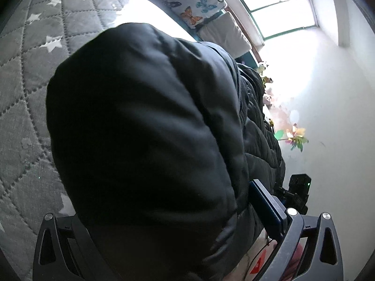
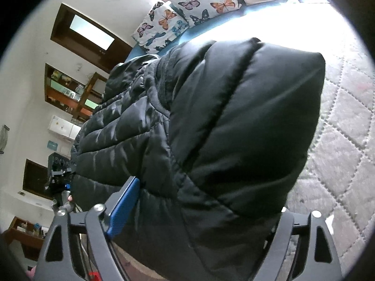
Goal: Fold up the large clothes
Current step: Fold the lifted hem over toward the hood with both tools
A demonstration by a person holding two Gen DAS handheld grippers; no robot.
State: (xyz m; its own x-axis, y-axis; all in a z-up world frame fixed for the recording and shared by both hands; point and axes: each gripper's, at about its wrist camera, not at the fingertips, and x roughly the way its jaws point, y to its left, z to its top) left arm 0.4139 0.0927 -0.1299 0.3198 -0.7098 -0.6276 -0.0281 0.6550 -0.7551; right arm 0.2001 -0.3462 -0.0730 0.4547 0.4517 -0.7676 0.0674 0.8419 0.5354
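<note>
**Both tools wide around the puffer jacket**

Your left tool (image 1: 164, 229) and right tool (image 2: 201, 213) each stand wide, with a padded fold of the black quilted puffer jacket (image 2: 234, 121) bulging between the fingers. Whether the blue pads (image 2: 124, 206) press it, you cannot tell. Beyond the tools lies the grey star-patterned quilted bedspread (image 1: 28, 75), with butterfly-print pillows (image 2: 187, 7) farther ahead.

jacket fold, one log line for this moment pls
task: fold | item: black puffer jacket bunched on grey quilt | left gripper: jacket between fingers | right gripper: jacket between fingers
</note>
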